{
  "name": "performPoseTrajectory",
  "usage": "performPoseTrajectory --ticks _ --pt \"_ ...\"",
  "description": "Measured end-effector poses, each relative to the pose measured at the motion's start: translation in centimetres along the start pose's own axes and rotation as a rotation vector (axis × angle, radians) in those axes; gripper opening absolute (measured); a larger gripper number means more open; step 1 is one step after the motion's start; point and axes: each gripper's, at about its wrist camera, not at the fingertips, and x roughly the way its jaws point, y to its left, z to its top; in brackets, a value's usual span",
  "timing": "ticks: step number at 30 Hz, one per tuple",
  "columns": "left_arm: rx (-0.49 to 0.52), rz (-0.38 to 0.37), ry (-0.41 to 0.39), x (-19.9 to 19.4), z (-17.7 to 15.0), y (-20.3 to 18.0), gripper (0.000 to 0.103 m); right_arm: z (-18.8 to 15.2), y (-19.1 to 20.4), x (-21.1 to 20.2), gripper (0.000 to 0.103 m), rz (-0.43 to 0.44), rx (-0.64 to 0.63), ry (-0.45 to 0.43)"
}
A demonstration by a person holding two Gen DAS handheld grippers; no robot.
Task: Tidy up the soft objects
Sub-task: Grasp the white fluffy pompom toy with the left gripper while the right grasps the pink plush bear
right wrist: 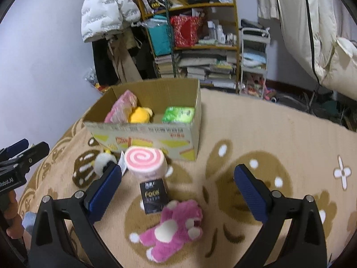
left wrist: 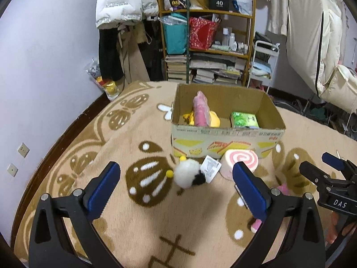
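Note:
An open cardboard box [left wrist: 225, 137] [right wrist: 142, 134] stands on the patterned blanket and holds a pink pack [left wrist: 202, 109], a yellow plush [right wrist: 139, 115] and a green tissue pack [left wrist: 244, 120]. In front of it lie a white-and-black plush with a tag [left wrist: 189, 176], a pink swirl roll cushion [left wrist: 242, 159] [right wrist: 146, 162], a black packet [right wrist: 154, 196] and a pink bear plush [right wrist: 176, 227]. My left gripper [left wrist: 176, 186] is open and empty just short of the white plush. My right gripper [right wrist: 178, 188] is open and empty above the pink bear.
A cluttered wooden shelf [left wrist: 207, 44] with books, bags and bottles stands behind the box, with coats hanging beside it. A white trolley [left wrist: 264, 64] and a draped white cover [left wrist: 316, 44] are at the right. A wall with sockets [left wrist: 23, 149] is at the left.

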Motion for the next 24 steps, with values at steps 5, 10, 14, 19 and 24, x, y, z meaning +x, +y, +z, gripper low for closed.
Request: performPoseTrajectory --ticks 5,10,14,19,24 --pt "0.011 0.004 0.059 1.7 -0.5 -0.1 0.100 -0.8 -0.4 1.4 0.103 -0.034 0.008 0.075" --pt "0.018 -0.003 0.124 3.8 -0.9 -0.3 0.100 -1.8 -1.1 3.6 0.103 -0.041 0.041 0.178" --pt "0.025 -0.013 0.167 5.3 -1.2 -0.5 0.100 -2.5 -1.5 5.2 0.102 -0.046 0.059 0.254" --pt "0.022 0.002 0.202 7.0 -1.3 -0.5 0.100 -3.3 -2.1 7.2 0.100 -0.055 0.081 0.345" --pt "0.006 -0.001 0.230 8.9 -1.4 -0.2 0.100 -4.0 -3.2 9.0 0.100 -0.036 0.140 0.419"
